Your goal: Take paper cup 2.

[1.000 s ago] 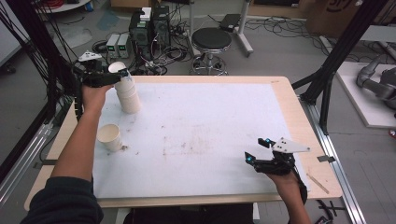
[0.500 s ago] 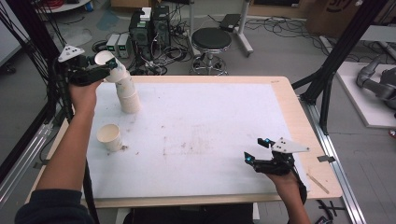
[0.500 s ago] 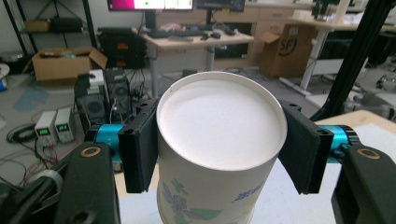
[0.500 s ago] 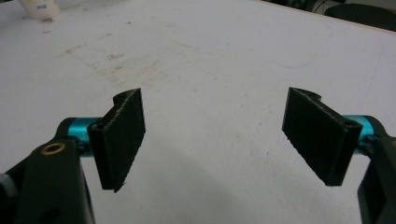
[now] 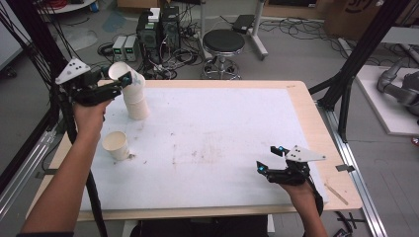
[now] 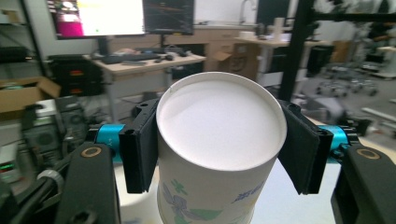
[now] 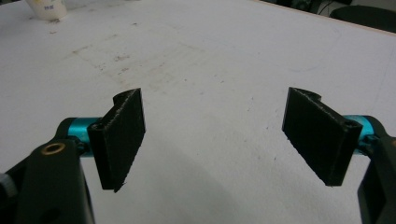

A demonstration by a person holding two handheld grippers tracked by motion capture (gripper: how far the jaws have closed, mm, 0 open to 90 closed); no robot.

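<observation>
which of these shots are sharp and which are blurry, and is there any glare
Left gripper view: paper cup sharp, room behind soft, monitor blown out. Right gripper view: table evenly lit, no glare, a soft shadow under the hand-held gripper. High view: slightly soft overall.

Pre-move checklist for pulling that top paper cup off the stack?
1. Left claw shut on the top white paper cup: ok, a pad on each side.
2. Cup clear of the stack of white paper cups: cannot tell, it sits tilted at the stack's top.
3. Cup wall uncrushed: ok, rim looks round.
4. Lone white paper cup upright, apart from the stack: ok.
5. Right claw open, nothing between its jaws: ok.
6. White table mat bare mid-table for set-down: ok.
</observation>
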